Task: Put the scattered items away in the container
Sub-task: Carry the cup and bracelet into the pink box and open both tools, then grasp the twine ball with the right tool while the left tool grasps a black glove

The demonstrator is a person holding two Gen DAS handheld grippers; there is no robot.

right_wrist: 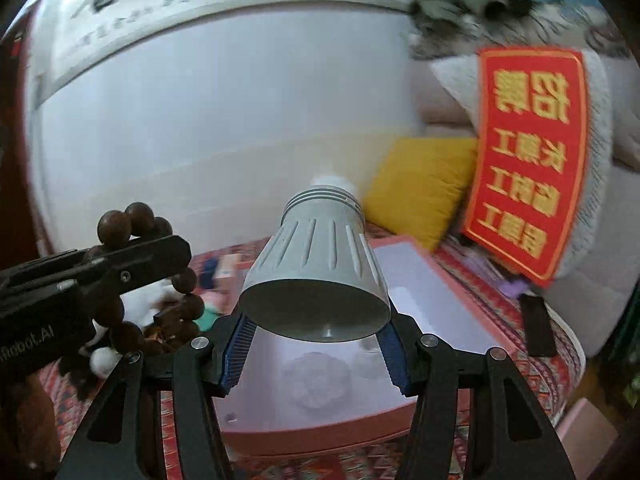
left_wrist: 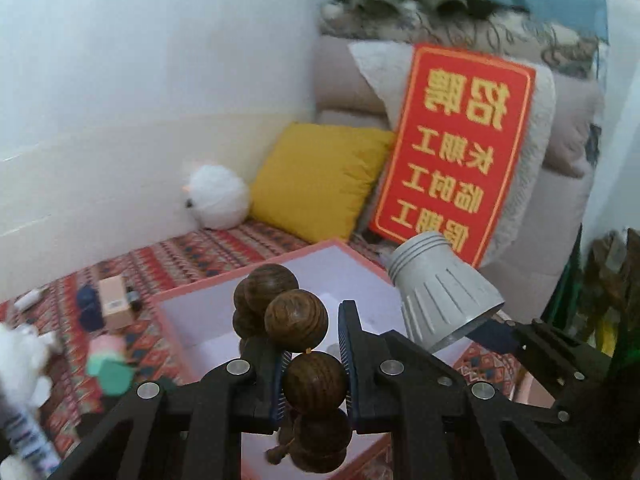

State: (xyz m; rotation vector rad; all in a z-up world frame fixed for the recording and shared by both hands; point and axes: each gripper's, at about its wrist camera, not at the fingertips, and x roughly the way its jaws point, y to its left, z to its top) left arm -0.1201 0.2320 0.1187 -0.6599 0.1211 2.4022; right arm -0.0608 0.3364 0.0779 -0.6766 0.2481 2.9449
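Observation:
My left gripper [left_wrist: 314, 376] is shut on a string of large brown wooden beads [left_wrist: 296, 320], held above the pink box [left_wrist: 276, 260]. The beads [right_wrist: 120, 220] also show at the left of the right wrist view, with the left gripper [right_wrist: 96, 268] clamped around them. My right gripper [right_wrist: 316, 344] is shut on a grey ribbed lamp shade [right_wrist: 316, 264], wide mouth towards the camera, over the pink box [right_wrist: 320, 432]. That shade [left_wrist: 440, 292] hangs at the box's right side in the left wrist view. Pale items lie inside the box.
A patterned red cloth [left_wrist: 192, 252] covers the surface. On it left of the box lie a small carton [left_wrist: 116, 300], dark blue items [left_wrist: 88, 308] and a pink-and-green toy [left_wrist: 108, 364]. A yellow cushion [left_wrist: 320, 180], white plush [left_wrist: 216, 196] and red sign [left_wrist: 456, 148] stand behind.

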